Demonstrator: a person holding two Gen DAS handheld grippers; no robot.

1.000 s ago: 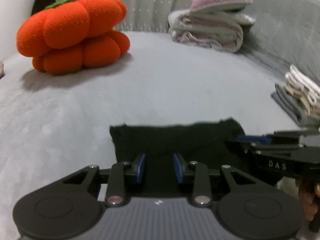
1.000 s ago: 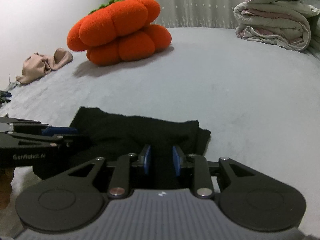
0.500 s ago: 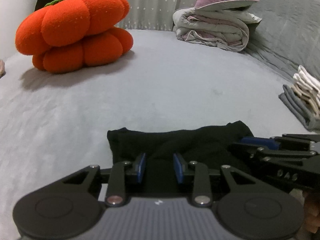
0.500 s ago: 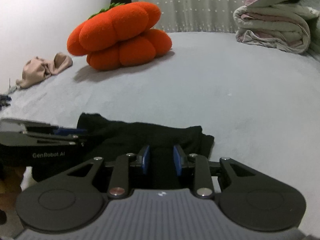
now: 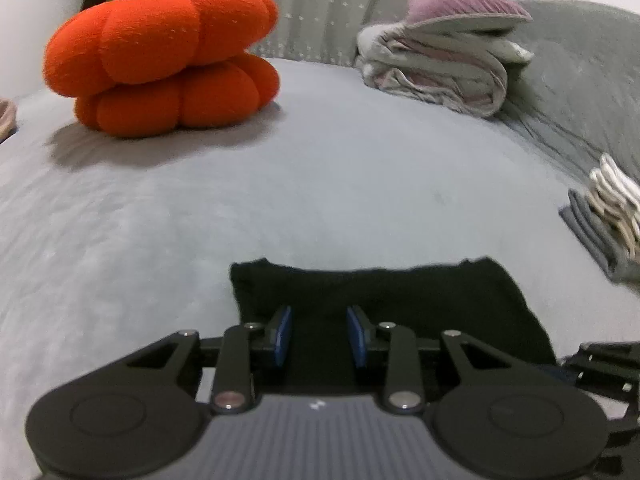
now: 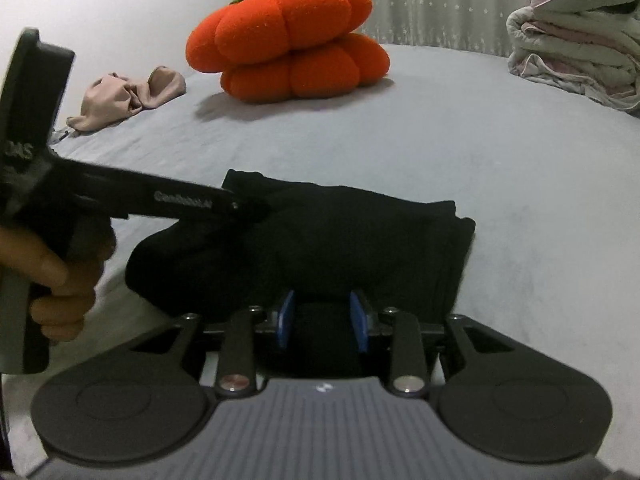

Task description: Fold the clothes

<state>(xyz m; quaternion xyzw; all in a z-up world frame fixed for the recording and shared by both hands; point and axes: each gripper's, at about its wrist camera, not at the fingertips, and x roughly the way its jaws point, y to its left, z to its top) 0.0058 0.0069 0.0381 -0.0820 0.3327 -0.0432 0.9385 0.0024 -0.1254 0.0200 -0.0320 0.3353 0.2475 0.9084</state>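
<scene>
**Both tongs parted over black garment, left unit raised**

Left gripper (image 5: 319,334) now lifted and angled, nose tilted down onto the left part of the black garment (image 6: 340,248); half a second back, lay low and level beside it. Seen from the right wrist, left gripper (image 6: 240,206) held in a person's hand (image 6: 56,276), tip touching or just over the cloth, contact not clear. Right gripper (image 6: 323,322) pulled back and toward the garment's near edge; in the left wrist view only its dark body showing at the lower right (image 5: 600,364), farther from the cloth than before. Garment itself sitting about as before, flat and folded on the grey bed (image 5: 320,184), left end bunched higher.

Beyond the garment: orange pumpkin cushion (image 5: 160,60) well apart, up and left. Rolled bedding with a mauve pillow on top (image 5: 448,56) far off, up and right. Beige crumpled cloth (image 6: 128,96) left of the cushion. Stack of folded pale and grey clothes (image 5: 608,216) right of the garment, near it. Nothing lying between garment and tongs.

Blue pads of both tongs spread apart, black cloth showing in each gap; whether any cloth is pinched, not visible. Garment just ahead of and under both sets of fingers.
</scene>
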